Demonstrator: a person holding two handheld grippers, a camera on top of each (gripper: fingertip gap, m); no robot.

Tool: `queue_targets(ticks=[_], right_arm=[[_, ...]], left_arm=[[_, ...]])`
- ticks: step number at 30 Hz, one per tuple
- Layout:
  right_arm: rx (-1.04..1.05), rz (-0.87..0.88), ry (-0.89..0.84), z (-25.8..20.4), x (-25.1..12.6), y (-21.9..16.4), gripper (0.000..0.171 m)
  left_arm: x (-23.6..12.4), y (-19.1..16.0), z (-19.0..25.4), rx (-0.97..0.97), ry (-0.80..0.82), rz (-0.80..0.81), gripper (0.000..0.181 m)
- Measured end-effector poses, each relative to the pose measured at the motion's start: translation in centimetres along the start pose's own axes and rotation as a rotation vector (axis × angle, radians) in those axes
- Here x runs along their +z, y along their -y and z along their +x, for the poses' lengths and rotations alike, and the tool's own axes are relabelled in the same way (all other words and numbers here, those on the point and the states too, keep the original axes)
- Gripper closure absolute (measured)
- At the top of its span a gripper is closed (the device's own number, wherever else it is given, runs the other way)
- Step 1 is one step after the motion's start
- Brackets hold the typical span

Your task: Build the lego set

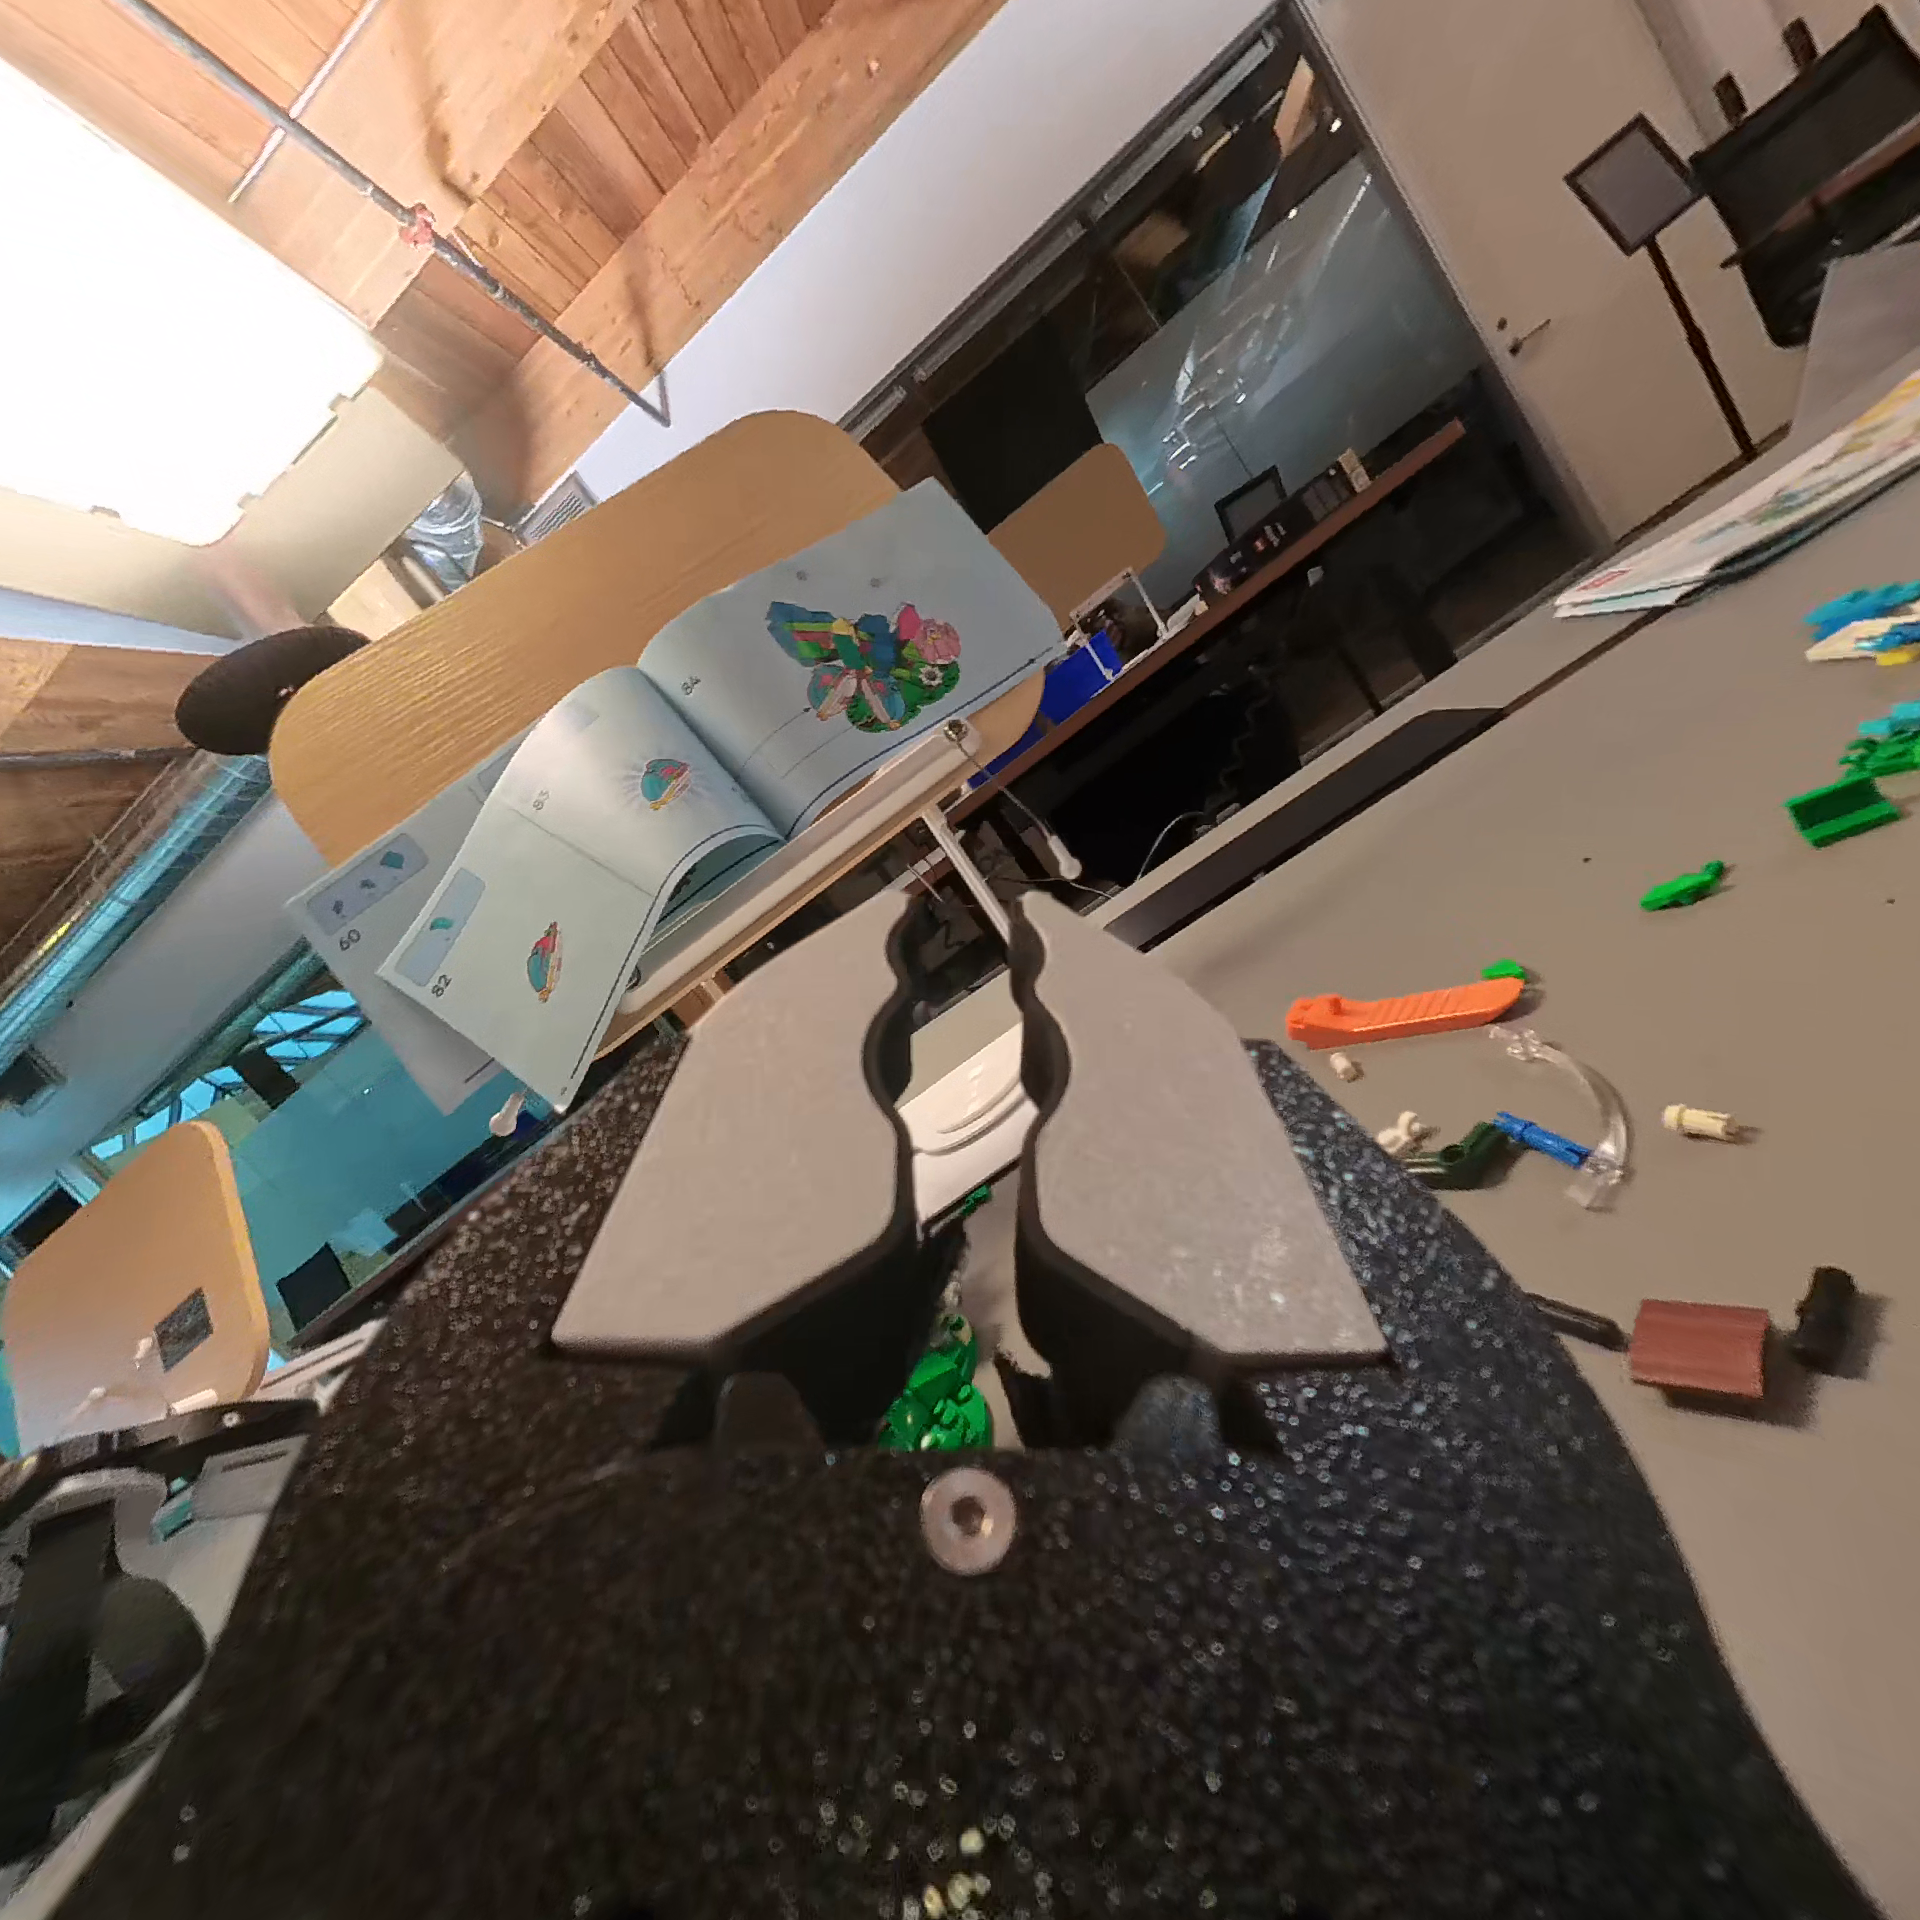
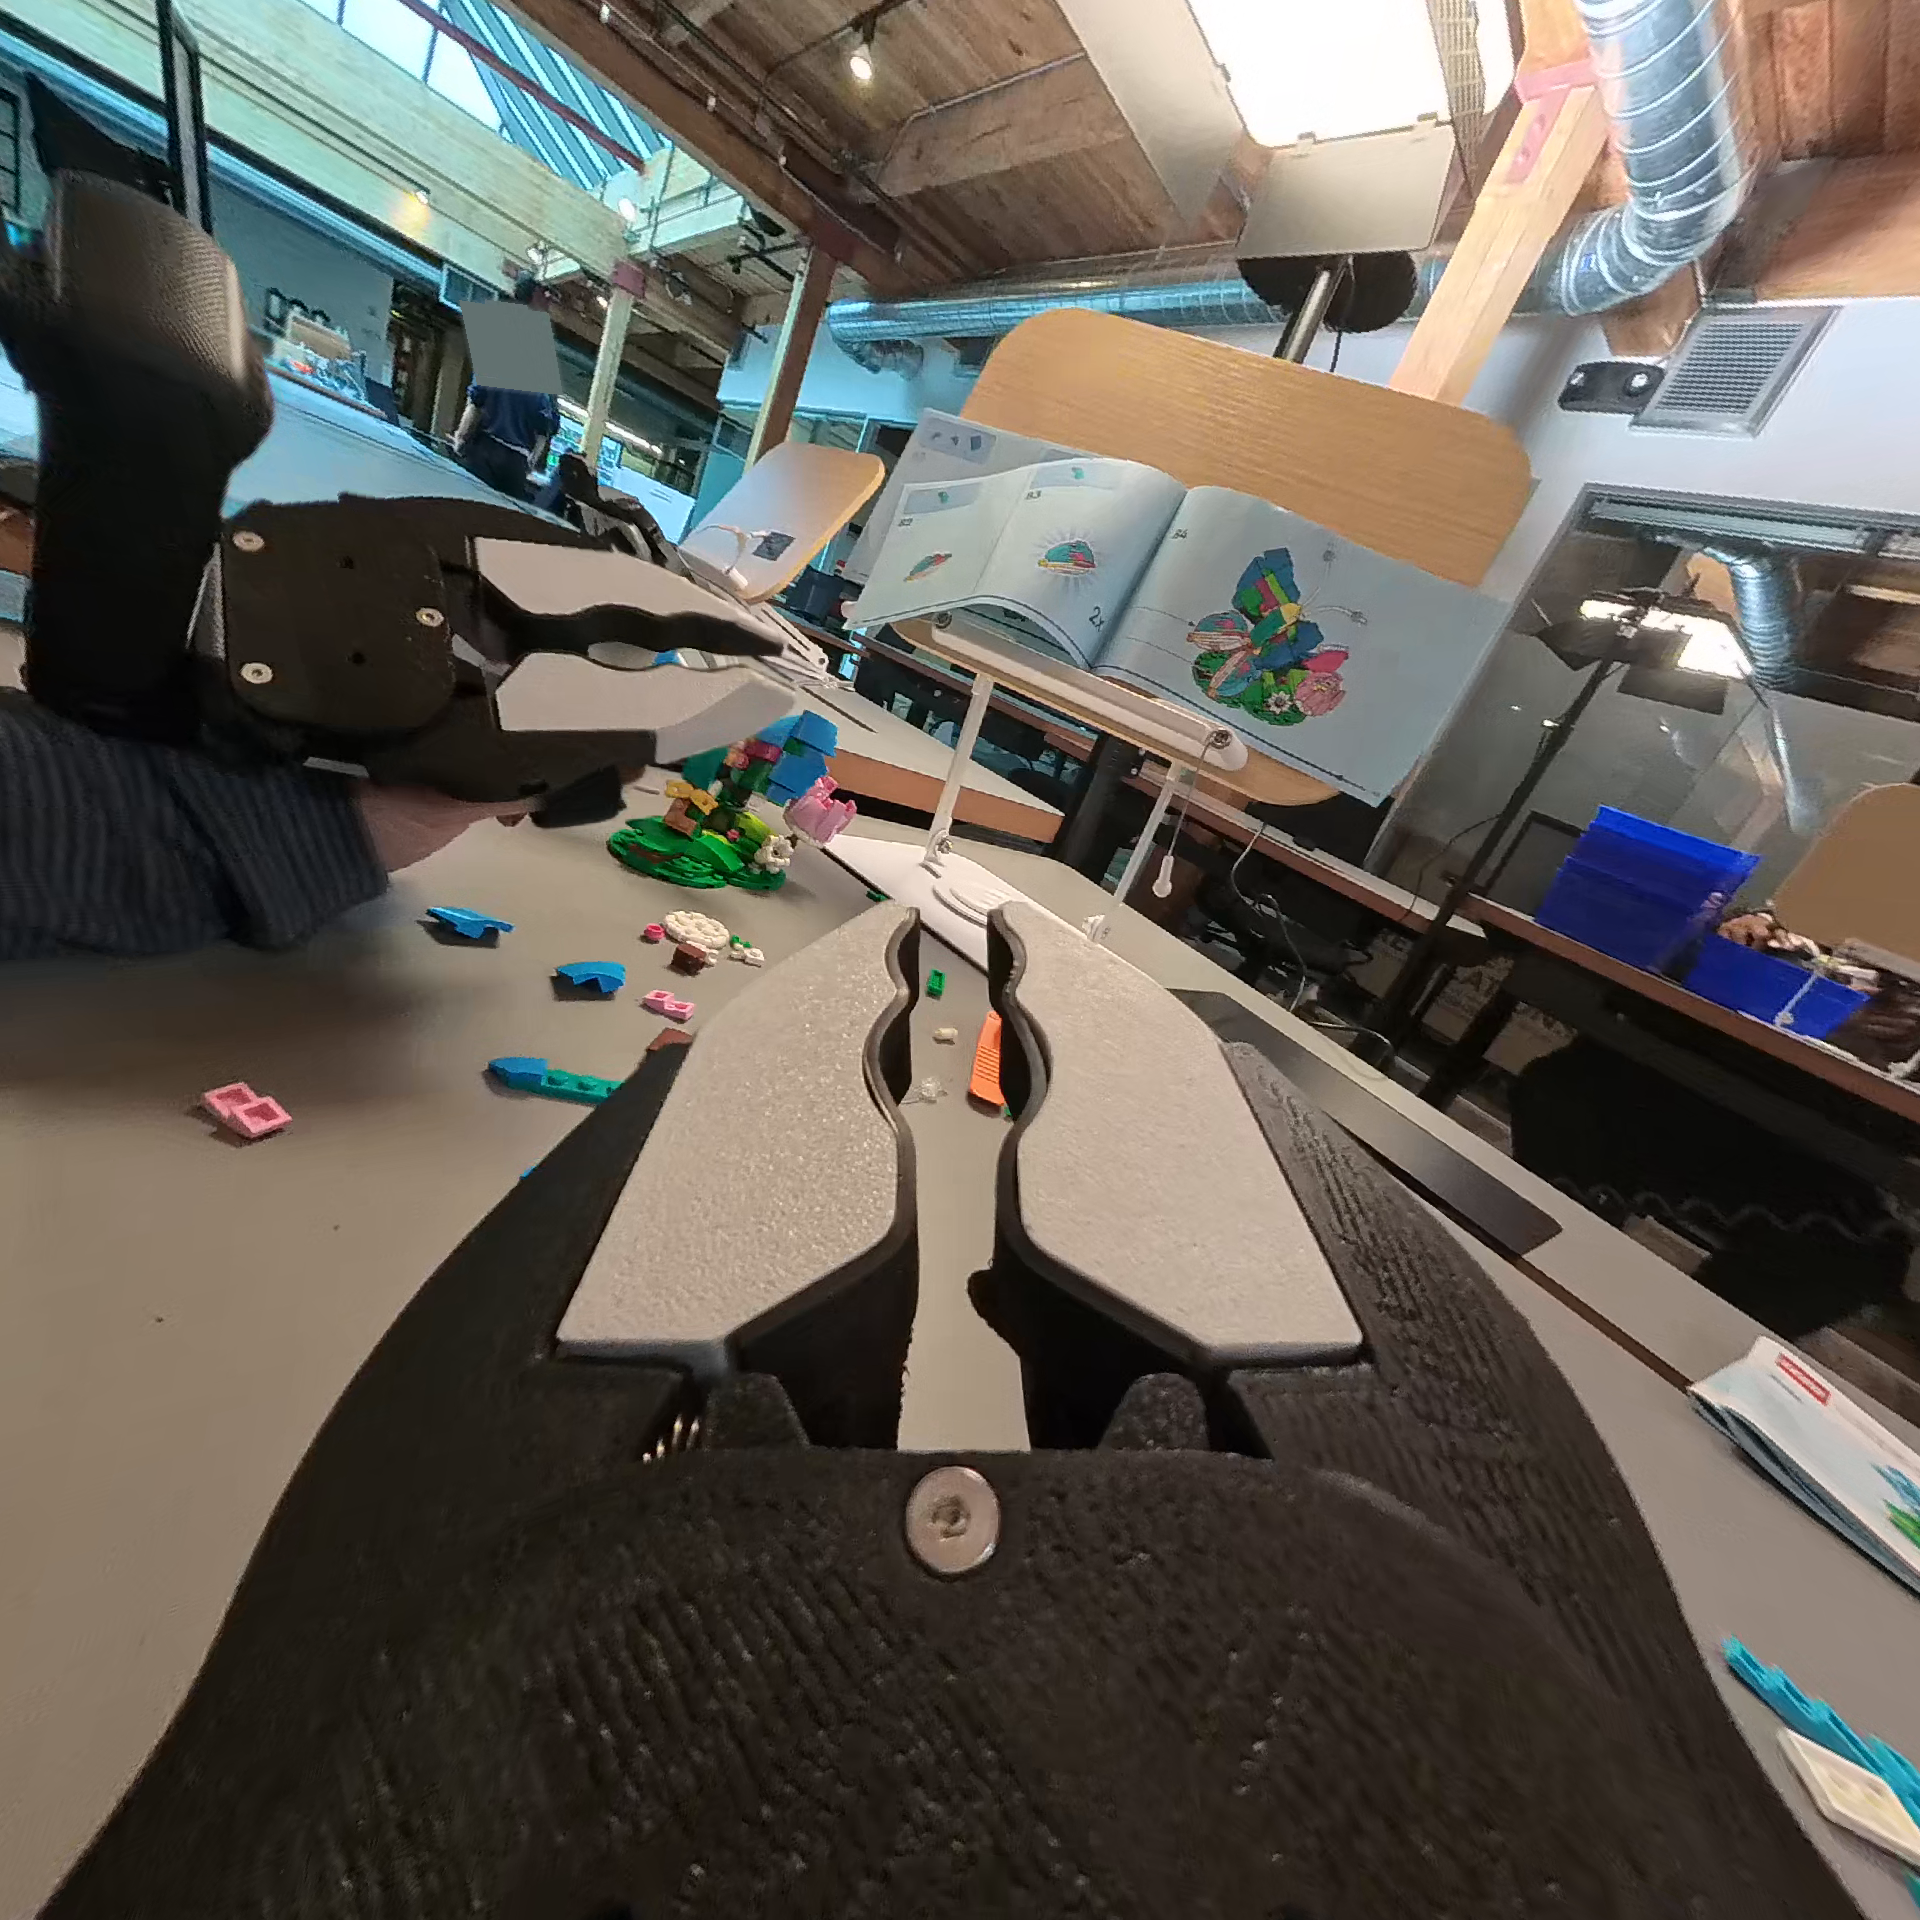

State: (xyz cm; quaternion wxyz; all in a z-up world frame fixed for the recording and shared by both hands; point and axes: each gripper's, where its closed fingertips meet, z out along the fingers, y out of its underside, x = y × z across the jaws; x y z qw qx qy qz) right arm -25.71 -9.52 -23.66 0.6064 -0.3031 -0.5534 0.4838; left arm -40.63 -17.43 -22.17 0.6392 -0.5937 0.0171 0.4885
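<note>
The part-built lego model (image 2: 727, 821), a green base with flowers and a blue wing, stands on the grey table (image 2: 208, 1299). My left gripper (image 2: 774, 681) hovers just above and left of it, jaws a little apart, nothing seen between them. In the left wrist view the left gripper (image 1: 961, 920) is narrowly open and empty, and the green model (image 1: 935, 1392) shows beneath it. My right gripper (image 2: 951, 920) is narrowly open and empty, low over the table. Loose pieces lie ahead: pink tiles (image 2: 247, 1110), blue pieces (image 2: 590, 975), a white round piece (image 2: 694, 927).
The open instruction booklet (image 2: 1143, 603) sits on a white stand behind the model. An orange brick separator (image 1: 1403, 1013), a clear curved piece (image 1: 1590, 1101), a brown piece (image 1: 1699, 1351) and green pieces (image 1: 1834, 816) lie right of the left gripper. A second booklet (image 2: 1818, 1455) lies at right. One gripper's finger ends stand about 15 centimetres off the other's. My left gripper's tips are some 15 centimetres from the orange brick separator (image 1: 1403, 1013).
</note>
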Motion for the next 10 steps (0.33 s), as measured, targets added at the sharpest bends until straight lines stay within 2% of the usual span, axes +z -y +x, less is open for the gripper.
queue_targets(ticks=[5,10], right_arm=[[0.031,0.017,0.019,0.0,0.1,0.1,0.162],[0.044,0.030,0.041,-0.1,0.1,0.2,0.163]], left_arm=[[-0.1,-0.6,-0.7,-0.019,0.016,-0.018,0.181],[0.3,-1.2,0.5,0.082,-0.017,-0.066,0.181]])
